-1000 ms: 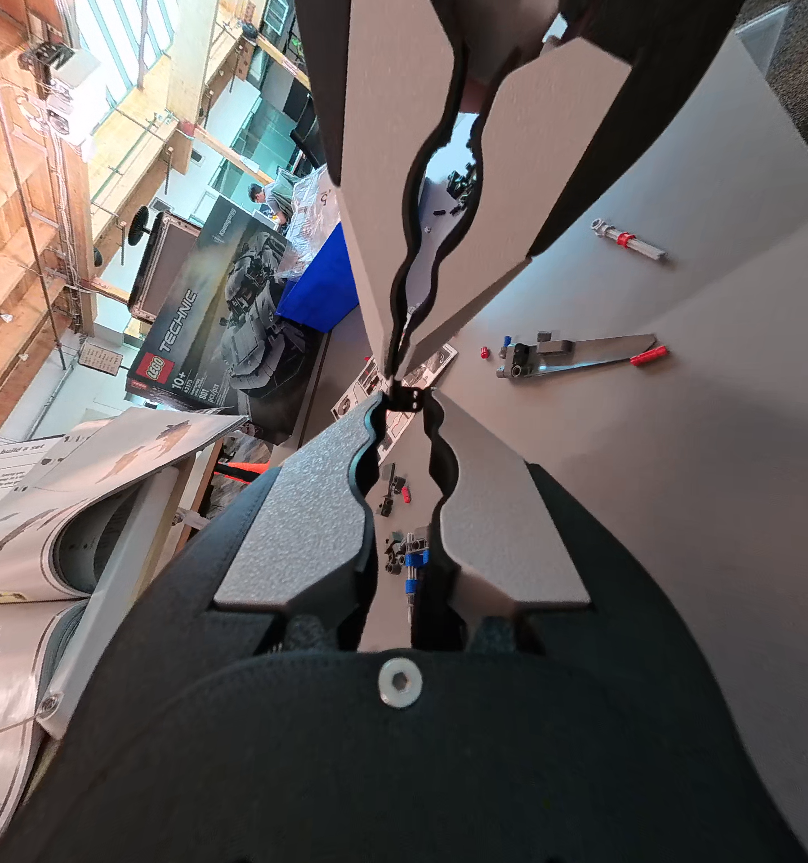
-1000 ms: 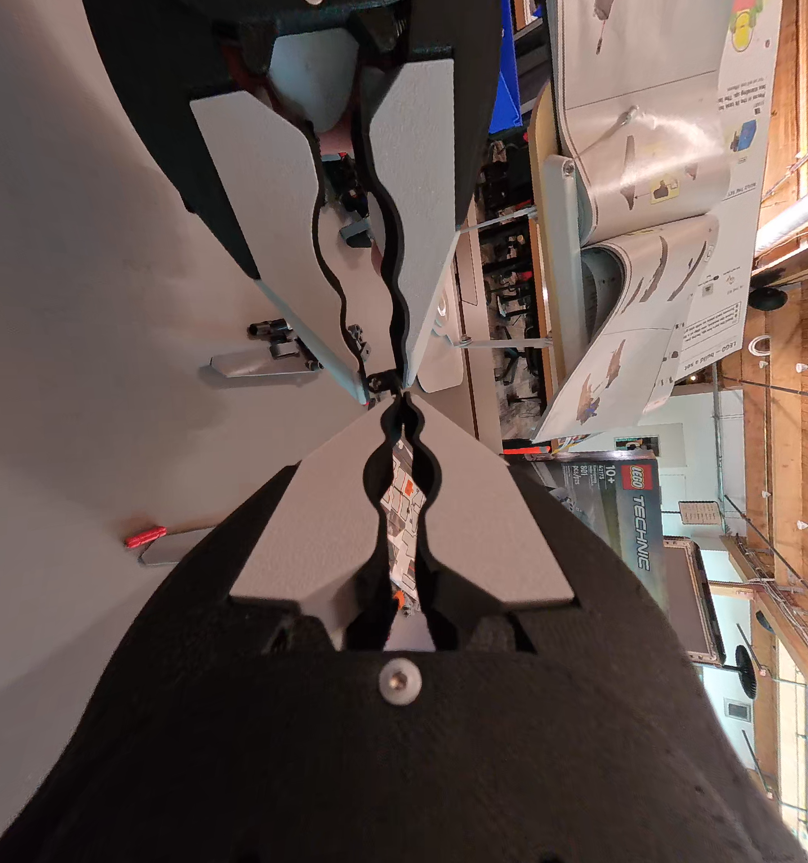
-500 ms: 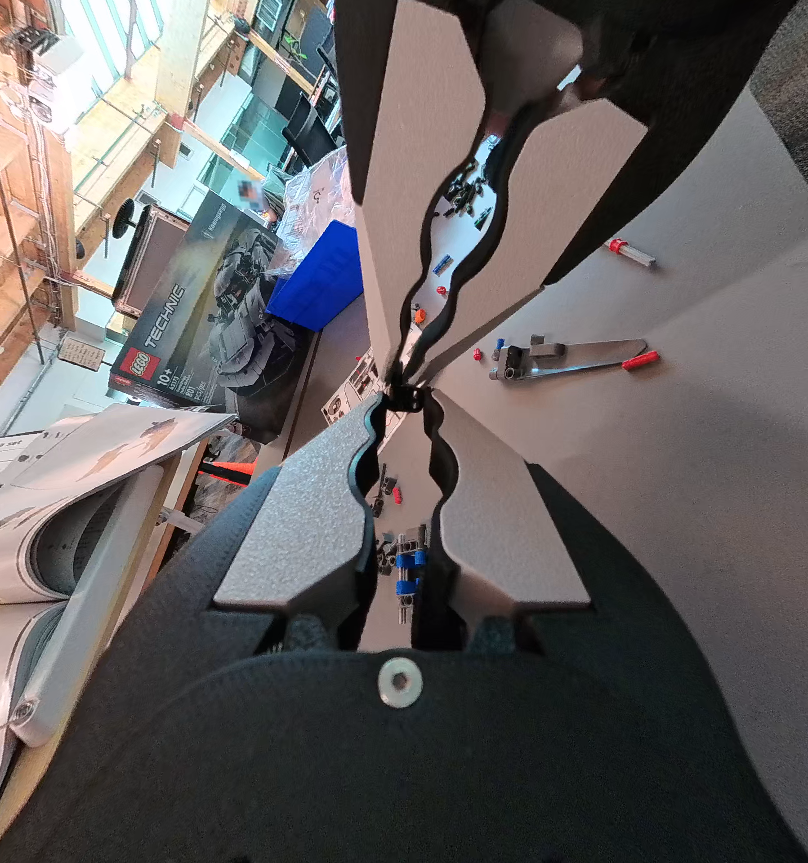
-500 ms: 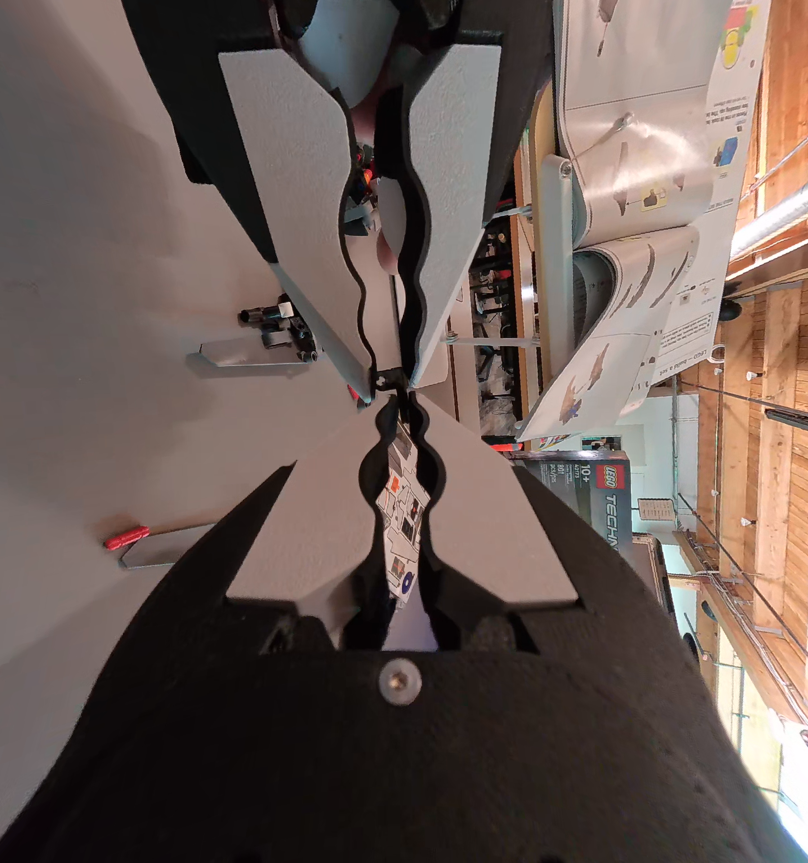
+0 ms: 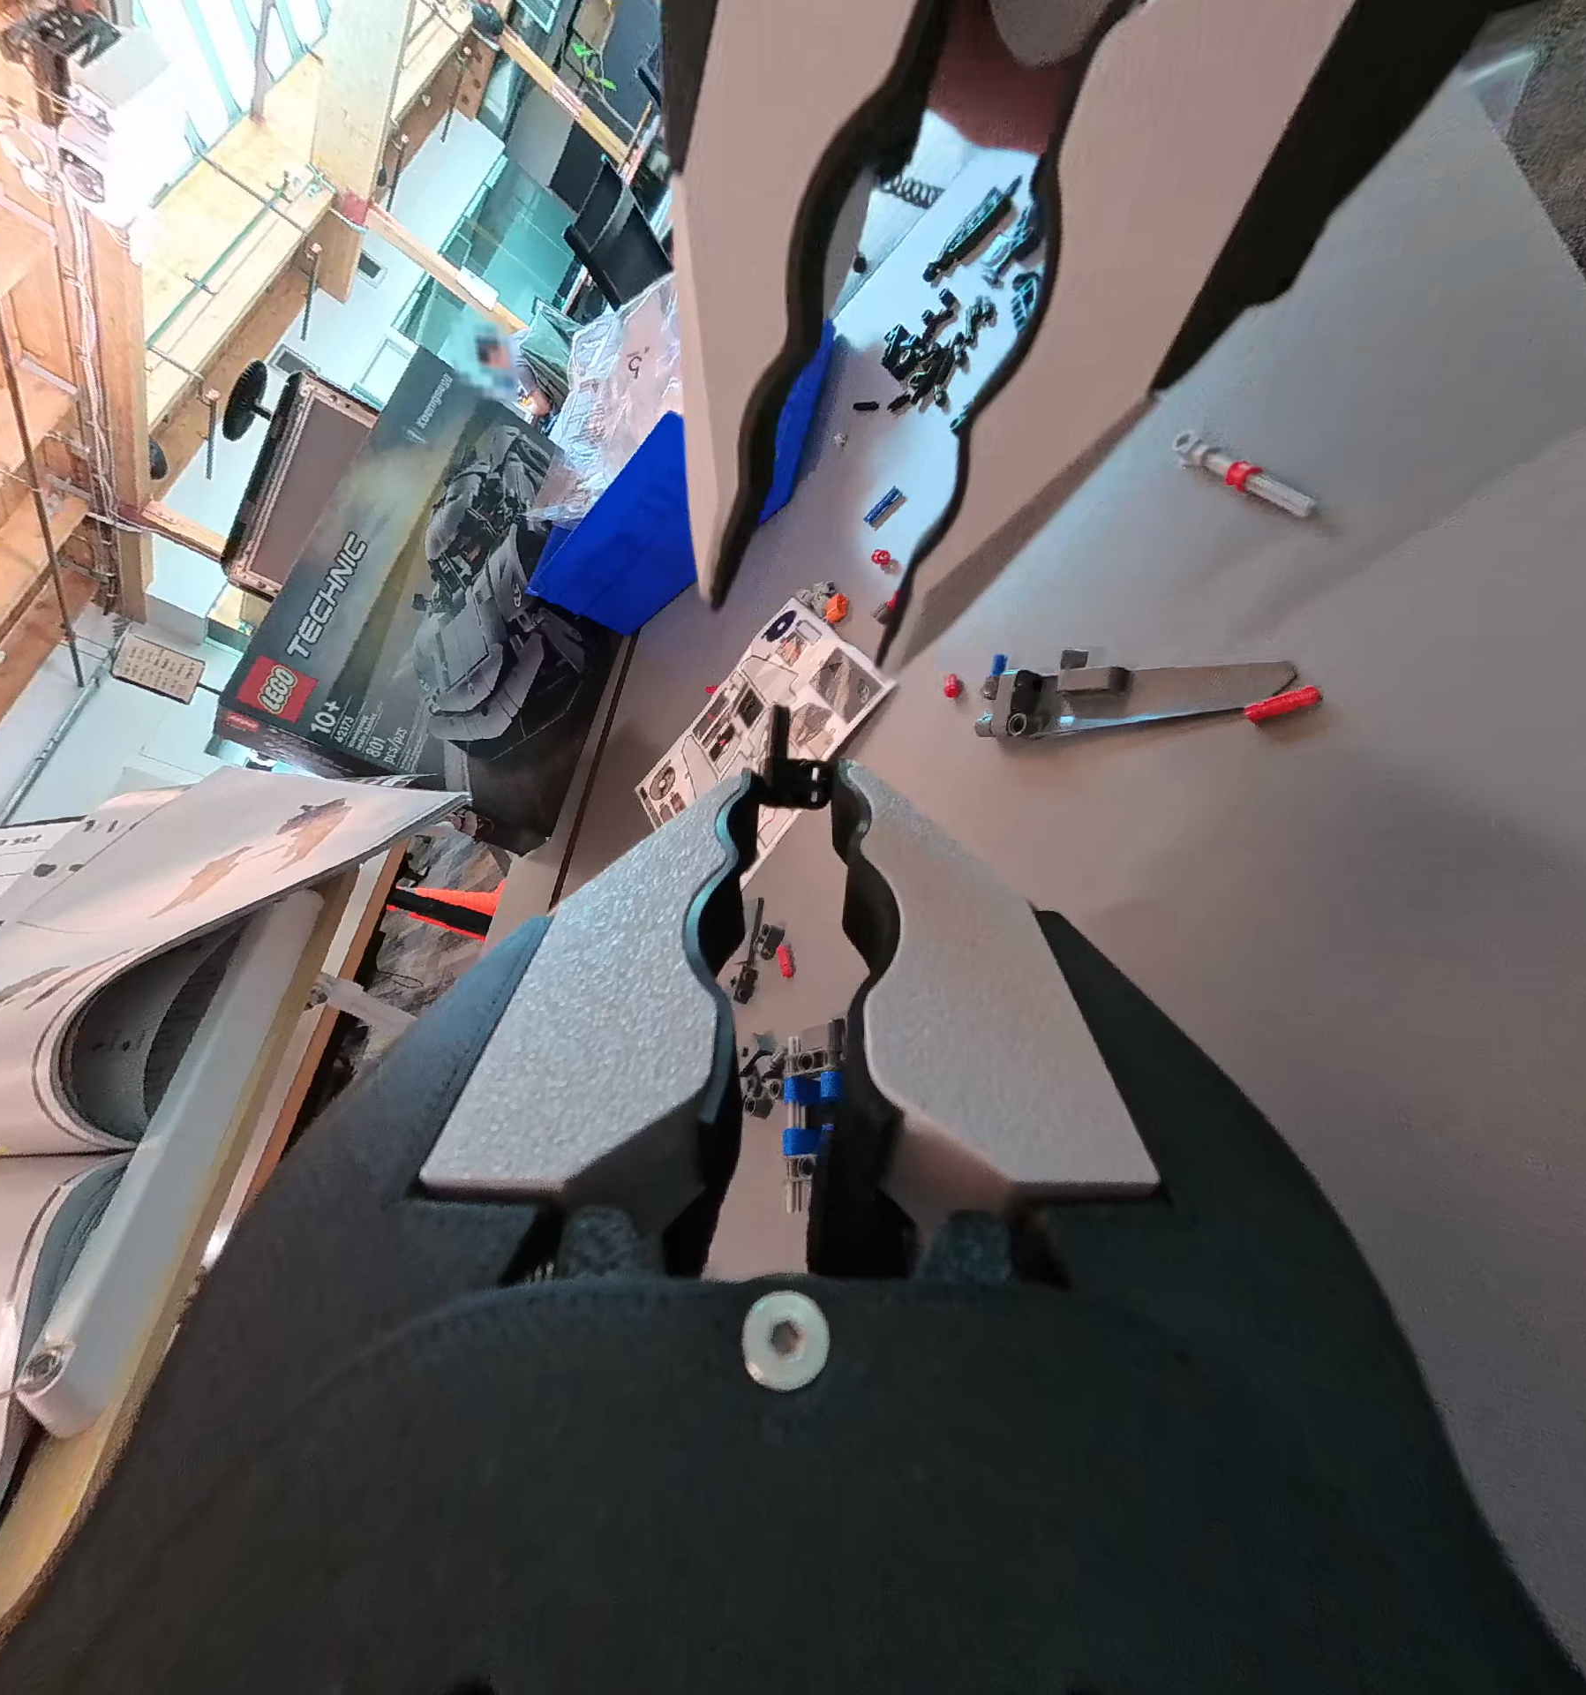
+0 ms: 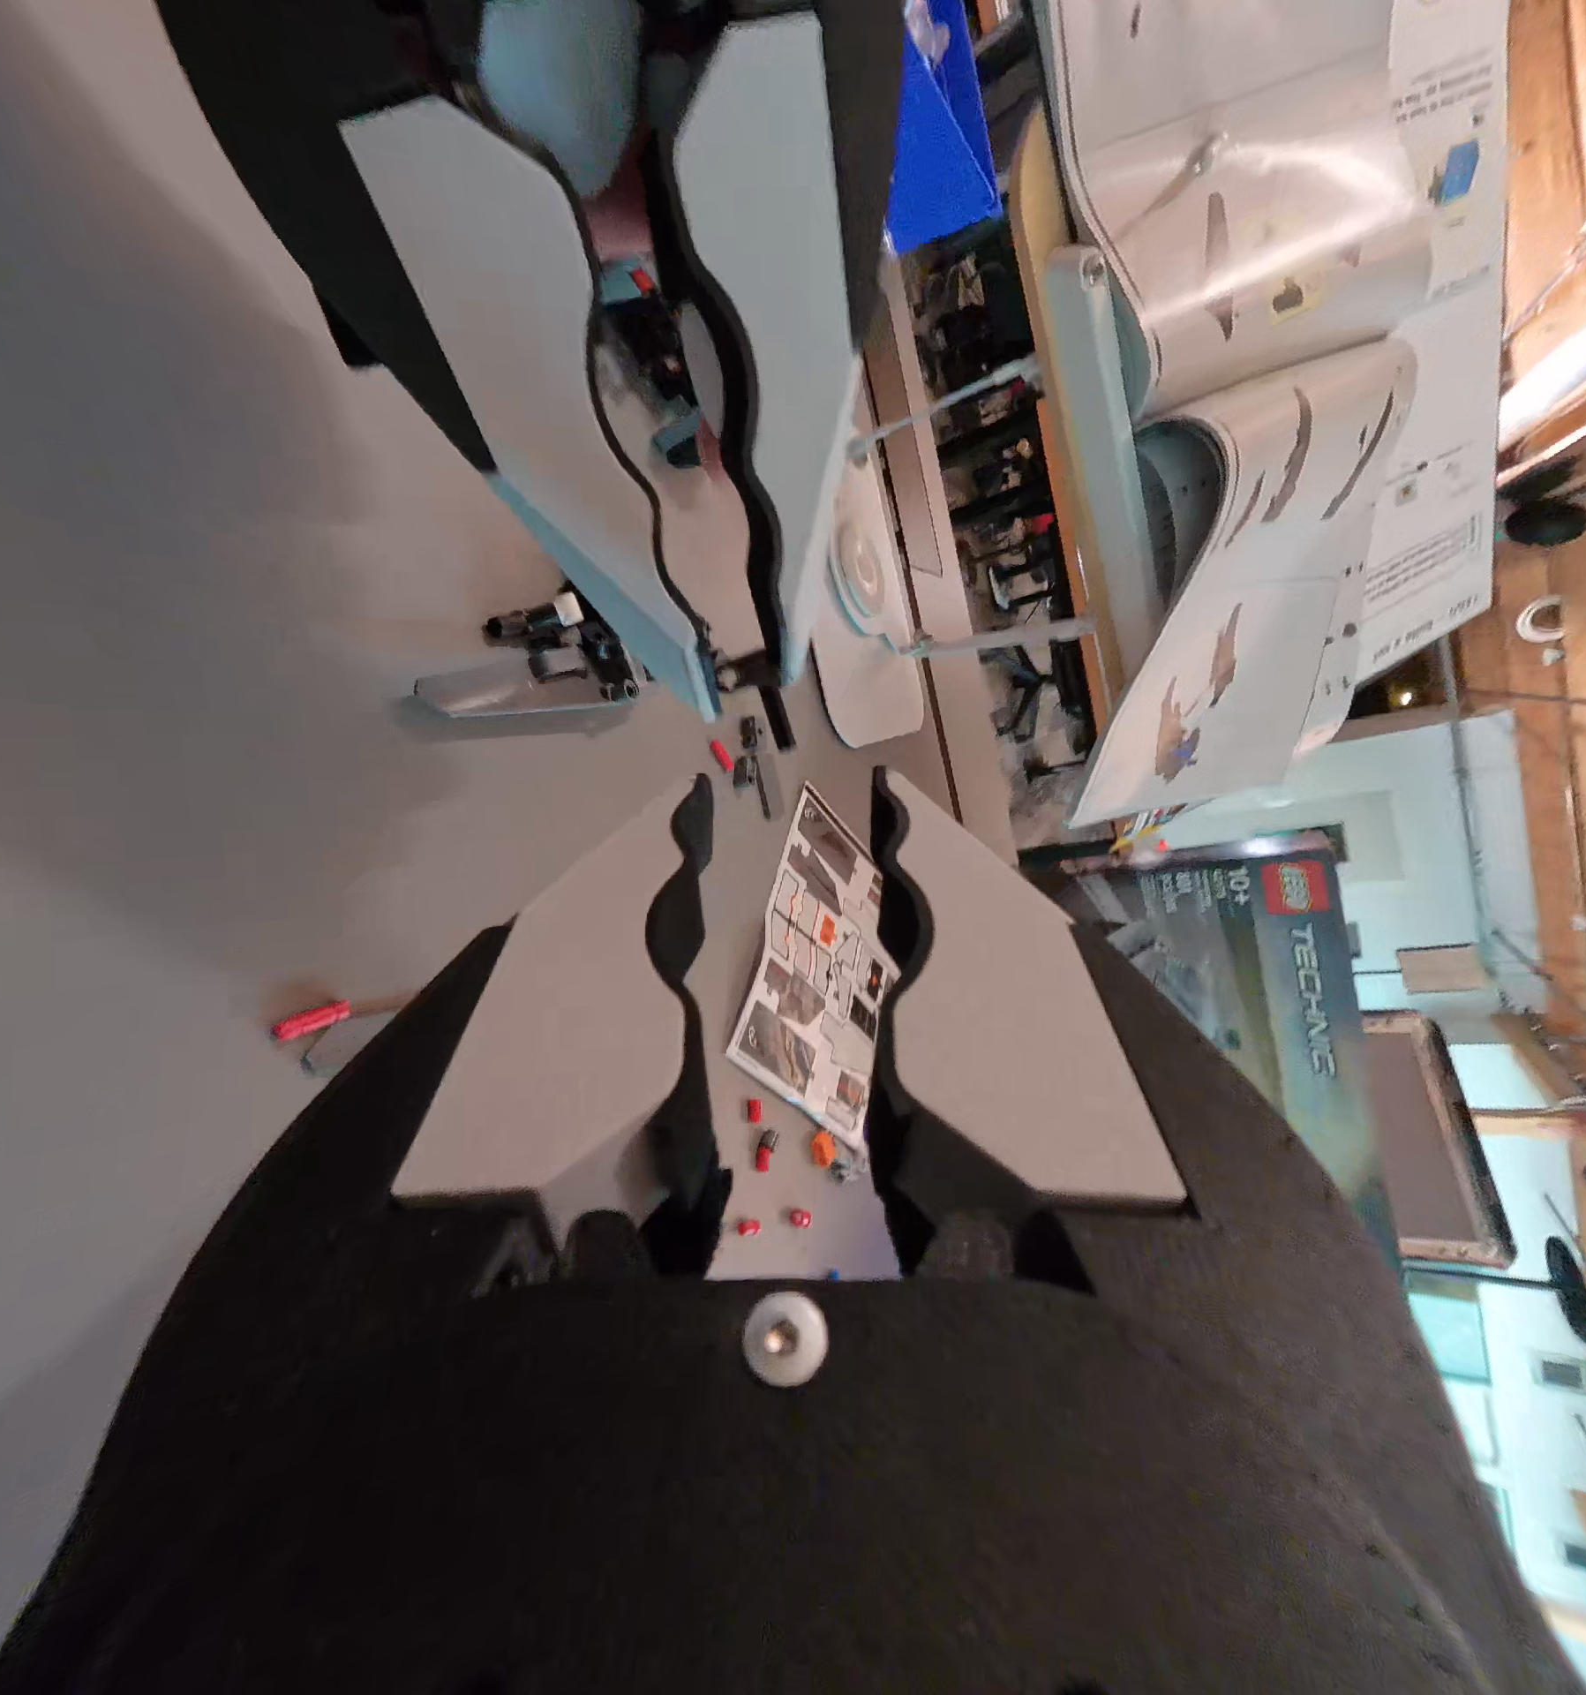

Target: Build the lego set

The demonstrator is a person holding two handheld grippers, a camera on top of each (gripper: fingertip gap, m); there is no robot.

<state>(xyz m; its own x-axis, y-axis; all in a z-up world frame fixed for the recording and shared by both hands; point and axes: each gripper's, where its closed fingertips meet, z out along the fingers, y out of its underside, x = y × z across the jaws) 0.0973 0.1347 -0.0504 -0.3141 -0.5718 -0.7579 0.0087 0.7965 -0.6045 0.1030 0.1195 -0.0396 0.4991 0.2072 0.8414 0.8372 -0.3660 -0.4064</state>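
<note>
In the left wrist view, the left gripper (image 5: pixel 793 787) pinches a small black Lego connector (image 5: pixel 791 769) between its fingertips, held in the air above the grey table (image 5: pixel 1321 1009); a thin black stub of the piece sticks up past the tips. Opposite it, the right gripper (image 5: pixel 803 628) hangs with its fingers parted and nothing between them, clear of the connector. Behind the held piece lies a folded sticker sheet (image 5: pixel 761 711), and to its right a long grey panel assembly (image 5: pixel 1137 697) with a red pin (image 5: pixel 1284 704) at its far end. A grey axle with a red bush (image 5: pixel 1243 475) lies farther off on the table. Between the left fingers, a small cluster of blue and grey parts (image 5: pixel 803 1091) shows on the tabletop. A blue bin (image 5: pixel 624 541) and the set's dark box (image 5: pixel 422 605) stand at the table's far edge, and an open instruction booklet (image 5: pixel 129 880) rests on a stand at the left. In the right wrist view, the right gripper (image 6: pixel 784 789) is spread wide and empty, with the sticker sheet (image 6: pixel 816 963) visible on the table through the gap, loose red pins (image 6: pixel 761 1146) and an orange piece (image 6: pixel 823 1144) just beside it. Across from it the left gripper (image 6: pixel 746 674) holds the black connector (image 6: pixel 752 668) at its tips, close above a few dark loose pieces (image 6: pixel 752 761). The grey panel assembly (image 6: pixel 514 688) lies to the left, the instruction booklet (image 6: pixel 1275 459) and the box (image 6: pixel 1247 963) to the right.
</note>
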